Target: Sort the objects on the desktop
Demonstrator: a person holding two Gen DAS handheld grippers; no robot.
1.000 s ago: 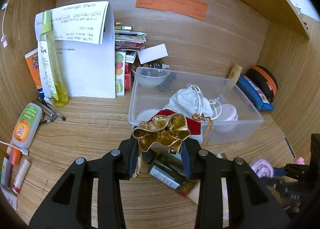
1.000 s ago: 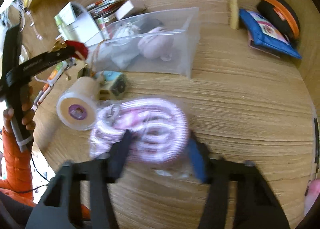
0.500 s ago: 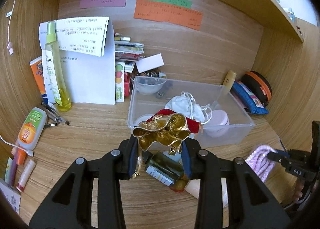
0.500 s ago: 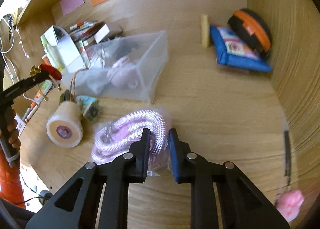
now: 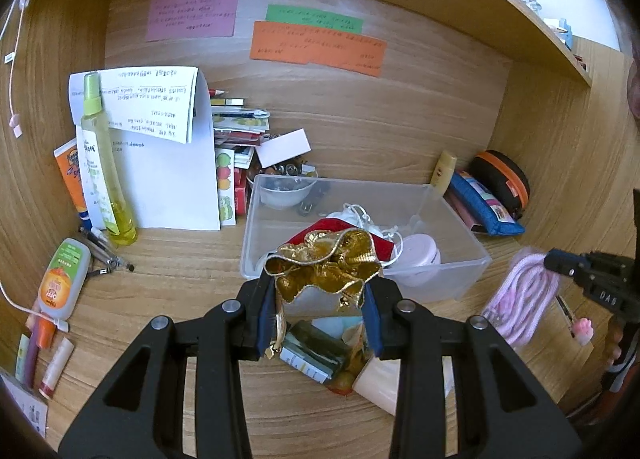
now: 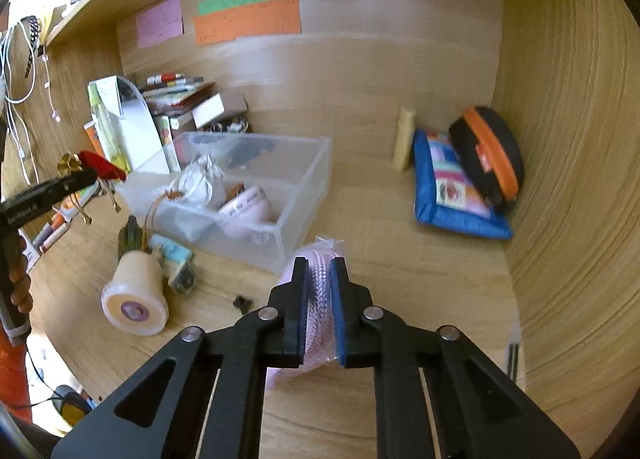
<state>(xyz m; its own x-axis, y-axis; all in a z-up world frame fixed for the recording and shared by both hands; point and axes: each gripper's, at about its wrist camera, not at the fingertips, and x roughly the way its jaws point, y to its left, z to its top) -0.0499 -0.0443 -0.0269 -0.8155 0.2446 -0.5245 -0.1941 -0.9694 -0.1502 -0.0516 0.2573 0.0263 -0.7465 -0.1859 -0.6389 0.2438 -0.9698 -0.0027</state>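
Observation:
My left gripper (image 5: 318, 299) is shut on a red and gold drawstring pouch (image 5: 324, 263), held in the air just in front of the clear plastic bin (image 5: 460, 227). In the right wrist view that pouch (image 6: 94, 167) shows at the far left. My right gripper (image 6: 319, 287) is shut on a bagged coil of pink cable (image 6: 318, 295), lifted off the desk; the same pink cable (image 5: 520, 299) hangs at the right of the left wrist view. The bin (image 6: 312, 179) holds a white pouch (image 6: 200, 183), a pink round case (image 6: 248, 211) and a small bowl.
On the desk before the bin lie a cream candle roll (image 6: 134, 295), a green bottle (image 5: 316, 351) and a small box (image 6: 176, 255). A blue pouch (image 6: 452, 187) and an orange-black case (image 6: 488, 155) sit at the right wall. Papers, a yellow spray bottle (image 5: 102, 163) and tubes crowd the left.
My right gripper closed on the pink cable bag and lifted it from the desk, tilting up toward the back wall. The left gripper with the pouch rose slightly.

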